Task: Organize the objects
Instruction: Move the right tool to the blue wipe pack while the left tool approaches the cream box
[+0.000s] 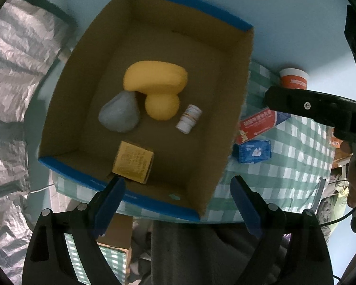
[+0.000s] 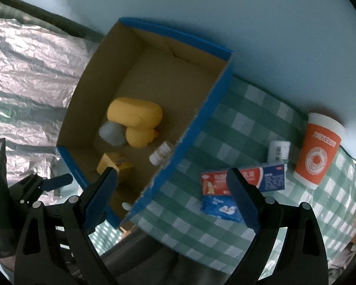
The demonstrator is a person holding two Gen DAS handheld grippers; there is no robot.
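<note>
The left claw is hanging wide and holding nothing, its blue-padded fingers spreading over the near edge of the open brown cardboard box with blue outer walls. Just beyond the left finger, a small yellow printed carton is lying on the box floor close to the near wall. Farther in, a grey rounded lump is touching a yellow rubber duck, and a small white pill bottle with an orange label is lying on its side just beside the duck.

The right claw is also gaping wide and gripping nothing, hovering above the box's right wall and the green-and-white checked cloth covering the bench. Near its right finger, a blue soft tissue pack is lying on the cloth, touching a red-and-blue flat carton behind it. Beyond that, a small white barcoded container is standing beside an orange paper cup with a white rim, both outside the box. The left claw's tip is showing at the lower left of the right wrist view
</note>
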